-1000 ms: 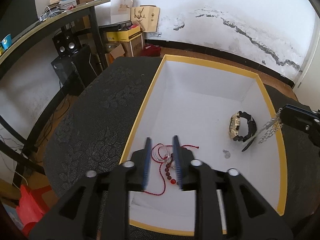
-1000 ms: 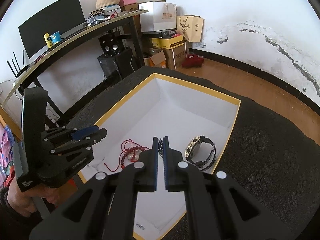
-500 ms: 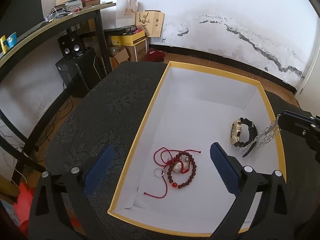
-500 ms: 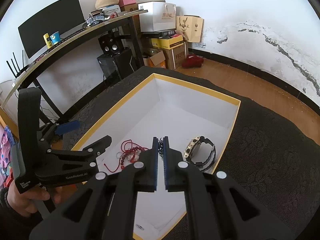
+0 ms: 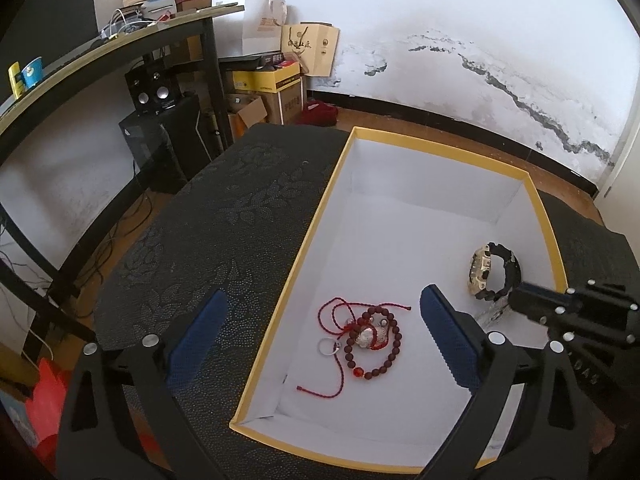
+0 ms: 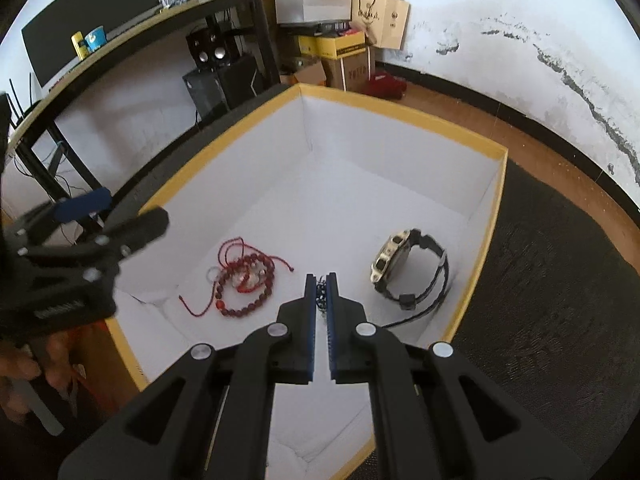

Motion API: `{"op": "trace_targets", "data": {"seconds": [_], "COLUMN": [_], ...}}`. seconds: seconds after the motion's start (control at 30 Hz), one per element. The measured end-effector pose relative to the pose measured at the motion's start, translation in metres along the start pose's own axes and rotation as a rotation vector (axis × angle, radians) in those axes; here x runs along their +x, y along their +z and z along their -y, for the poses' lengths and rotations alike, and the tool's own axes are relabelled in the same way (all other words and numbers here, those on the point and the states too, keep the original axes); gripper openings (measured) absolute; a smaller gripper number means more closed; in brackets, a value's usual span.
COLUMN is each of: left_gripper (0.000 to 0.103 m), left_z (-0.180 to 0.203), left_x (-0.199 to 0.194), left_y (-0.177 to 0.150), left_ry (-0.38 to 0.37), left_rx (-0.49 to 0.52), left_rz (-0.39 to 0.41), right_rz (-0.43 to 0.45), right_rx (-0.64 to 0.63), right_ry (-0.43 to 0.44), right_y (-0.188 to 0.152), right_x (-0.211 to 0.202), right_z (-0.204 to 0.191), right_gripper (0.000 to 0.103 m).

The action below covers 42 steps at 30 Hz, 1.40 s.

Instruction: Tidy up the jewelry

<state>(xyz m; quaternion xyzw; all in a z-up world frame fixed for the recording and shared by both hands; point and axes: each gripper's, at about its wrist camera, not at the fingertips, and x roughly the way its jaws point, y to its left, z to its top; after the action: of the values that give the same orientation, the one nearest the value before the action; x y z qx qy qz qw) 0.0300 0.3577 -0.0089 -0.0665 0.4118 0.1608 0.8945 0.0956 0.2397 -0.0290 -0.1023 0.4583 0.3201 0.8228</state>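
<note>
The left gripper (image 5: 320, 340) hangs over the near end of the box (image 5: 436, 146), its jaws spread as wide as they go and holding nothing. One blue pad (image 5: 196, 344) sits outside the box's yellow rim, above the dark patterned counter (image 5: 224, 216); the other is over the white floor of the box. Between these jaws, and below them, lie the beads (image 5: 374, 342), a ring of dark red beads with a pale charm inside it. A red cord (image 5: 340, 320) loops around and under the beads and trails toward the near wall. A small silver ring (image 5: 328, 347) lies touching the cord on the side of the left pad.

The right gripper (image 6: 321, 284) has its jaws nearly closed, pinching a silver chain (image 6: 321, 294), of which only a few links show between the pads. From the left wrist view the chain (image 5: 494, 312) hangs down just under the jaw tips to the box floor. Just to the right of these jaws the watch (image 6: 408, 268) stands on its edge, near the box's right wall; the beads lie to their left.
</note>
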Motion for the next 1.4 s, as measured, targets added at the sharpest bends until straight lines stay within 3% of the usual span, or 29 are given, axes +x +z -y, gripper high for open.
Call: {"op": "trace_targets", "data": {"seconds": [0.23, 0.27, 0.3, 0.33, 0.37, 0.7, 0.87, 1.1, 1.4], "left_gripper": [0.095, 0.095, 0.095, 0.095, 0.095, 0.095, 0.095, 0.095, 0.095], "left_z": [-0.003, -0.003, -0.004, -0.004, -0.004, 0.004, 0.034, 0.104, 0.214], "left_x": [0.000, 0.000, 0.000, -0.001, -0.001, -0.015, -0.025, -0.043, -0.053], "left_y": [0.001, 0.001, 0.002, 0.002, 0.002, 0.010, 0.012, 0.003, -0.027], "left_ry": [0.003, 0.003, 0.004, 0.006, 0.009, -0.003, -0.037, -0.105, -0.210], "left_rx": [-0.007, -0.010, -0.010, -0.011, -0.012, -0.041, -0.004, 0.085, 0.210], "left_rz": [0.003, 0.006, 0.007, 0.010, 0.013, 0.047, 0.057, 0.065, 0.043], "right_rz": [0.013, 0.015, 0.022, 0.034, 0.064, 0.119, 0.129, 0.148, 0.093], "right_rx": [-0.009, -0.011, -0.009, -0.004, 0.000, -0.029, -0.019, 0.085, 0.313], "right_ry": [-0.009, -0.012, -0.018, -0.019, -0.003, -0.024, -0.110, -0.227, -0.444], "right_y": [0.001, 0.002, 0.002, 0.002, 0.002, 0.002, -0.011, -0.054, -0.147], "right_x": [-0.004, -0.005, -0.007, -0.009, -0.014, -0.049, -0.077, -0.120, -0.163], "right_z": [-0.003, -0.002, -0.001, 0.000, 0.001, 0.002, 0.017, 0.076, 0.188], "right_gripper": [0.006, 0.020, 0.062, 0.085, 0.096, 0.096, 0.096, 0.096, 0.096]}}
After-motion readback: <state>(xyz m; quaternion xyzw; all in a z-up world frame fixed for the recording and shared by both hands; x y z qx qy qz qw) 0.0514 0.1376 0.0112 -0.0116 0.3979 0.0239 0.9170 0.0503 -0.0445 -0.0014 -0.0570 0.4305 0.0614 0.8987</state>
